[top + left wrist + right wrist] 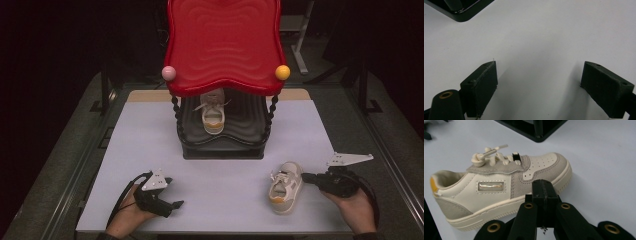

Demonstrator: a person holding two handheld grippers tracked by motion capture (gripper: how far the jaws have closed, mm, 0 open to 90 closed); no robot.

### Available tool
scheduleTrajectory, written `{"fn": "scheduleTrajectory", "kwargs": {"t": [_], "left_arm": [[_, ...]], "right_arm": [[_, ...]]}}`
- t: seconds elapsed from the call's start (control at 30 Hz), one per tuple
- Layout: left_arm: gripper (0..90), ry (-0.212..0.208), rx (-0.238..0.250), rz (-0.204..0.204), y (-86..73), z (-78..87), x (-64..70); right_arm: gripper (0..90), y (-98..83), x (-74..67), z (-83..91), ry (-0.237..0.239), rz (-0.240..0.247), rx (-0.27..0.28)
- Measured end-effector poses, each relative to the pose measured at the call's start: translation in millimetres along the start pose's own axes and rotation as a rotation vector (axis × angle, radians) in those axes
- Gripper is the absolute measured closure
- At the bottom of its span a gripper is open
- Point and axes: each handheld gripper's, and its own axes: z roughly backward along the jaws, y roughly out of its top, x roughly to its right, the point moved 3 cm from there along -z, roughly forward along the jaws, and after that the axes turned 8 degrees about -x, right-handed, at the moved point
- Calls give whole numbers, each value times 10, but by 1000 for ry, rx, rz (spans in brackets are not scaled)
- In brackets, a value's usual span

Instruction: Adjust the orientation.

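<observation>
A small cream and grey sneaker (286,187) with an orange heel lies on the white table, toe pointing away from me. My right gripper (306,177) sits just right of it, jaws shut together with nothing between them; in the right gripper view its closed tips (544,195) are close beside the sneaker's (499,187) side. A matching sneaker (213,116) stands on the lower black shelf of the rack (222,145), under the red top tray (224,42). My left gripper (176,205) rests near the front left, open, its pads (482,87) wide apart over bare table.
The rack has a pink ball (169,73) and a yellow ball (282,72) at its front corners. A corner of the rack's black base (461,11) lies ahead of the left gripper. Dark floor and stands surround the table (150,150).
</observation>
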Motion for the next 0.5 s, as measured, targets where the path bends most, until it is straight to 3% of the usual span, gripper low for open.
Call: {"fn": "scheduleTrajectory", "kwargs": {"t": [0.3,0.37,0.4,0.5], "left_arm": [[130,0,-1,0,0,0,-1],[130,0,0,0,0,0,-1],[130,0,1,0,0,-1,-1],[130,-1,0,0,-1,0,-1]], "right_arm": [[896,-62,57,-49,-5,-17,-31],[897,-78,69,-101,32,-29,-45],[897,-81,73,-122,15,-25,-46],[897,-74,84,-126,34,-32,-43]]}}
